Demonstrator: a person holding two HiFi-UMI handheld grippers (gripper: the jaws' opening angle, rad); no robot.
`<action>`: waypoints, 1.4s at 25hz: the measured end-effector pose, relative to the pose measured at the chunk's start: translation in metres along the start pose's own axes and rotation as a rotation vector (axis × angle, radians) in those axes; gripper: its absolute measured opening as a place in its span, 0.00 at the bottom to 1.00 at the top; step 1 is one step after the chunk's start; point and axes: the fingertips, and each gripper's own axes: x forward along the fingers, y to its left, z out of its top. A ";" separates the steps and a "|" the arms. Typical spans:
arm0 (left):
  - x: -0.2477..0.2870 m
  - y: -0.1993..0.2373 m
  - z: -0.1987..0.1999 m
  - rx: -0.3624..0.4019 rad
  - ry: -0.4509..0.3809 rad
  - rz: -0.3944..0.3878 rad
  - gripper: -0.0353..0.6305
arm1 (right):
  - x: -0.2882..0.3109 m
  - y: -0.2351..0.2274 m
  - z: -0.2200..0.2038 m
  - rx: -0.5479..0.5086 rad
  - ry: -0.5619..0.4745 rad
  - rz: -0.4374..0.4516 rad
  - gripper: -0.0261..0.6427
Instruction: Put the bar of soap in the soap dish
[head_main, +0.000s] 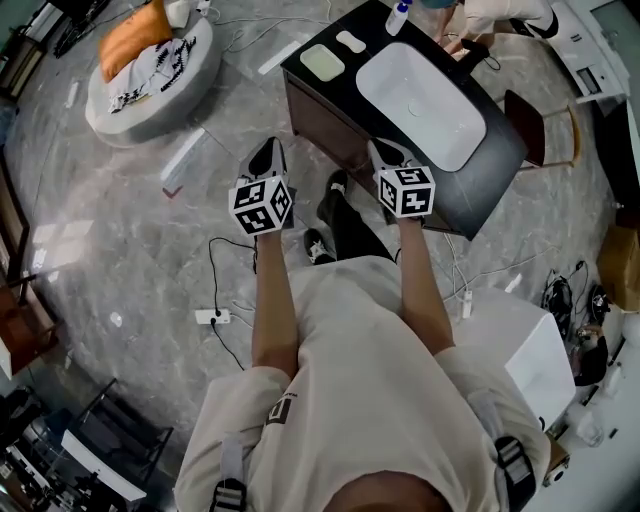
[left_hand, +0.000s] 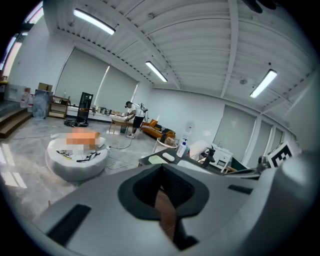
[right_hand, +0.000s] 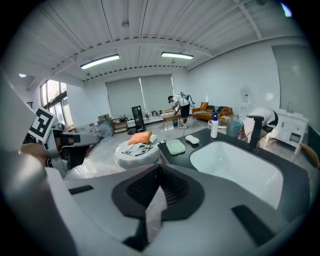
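The bar of soap (head_main: 351, 41) lay on the dark tabletop (head_main: 498, 140) just beside the green soap dish (head_main: 322, 62), left of the white sink (head_main: 420, 100). The left gripper (head_main: 269, 150) and right gripper (head_main: 387, 150) hung well apart from it, both with jaws closed and empty.

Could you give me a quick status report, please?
Both shut, empty: left hand-held gripper, right hand-held gripper. Untouched bar of soap on counter beside soap dish. Nothing seen blocking.

Left hand-held gripper (head_main: 268, 150), right hand-held gripper (head_main: 387, 150): closed
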 end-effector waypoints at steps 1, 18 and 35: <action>0.002 0.003 0.000 0.001 0.003 0.000 0.06 | 0.005 0.000 0.001 0.000 0.002 0.000 0.05; 0.079 0.048 0.039 0.081 0.050 0.008 0.06 | 0.113 -0.027 0.063 0.089 -0.021 0.088 0.05; 0.213 0.058 0.089 0.156 0.093 -0.042 0.06 | 0.204 -0.088 0.142 0.220 -0.111 0.173 0.05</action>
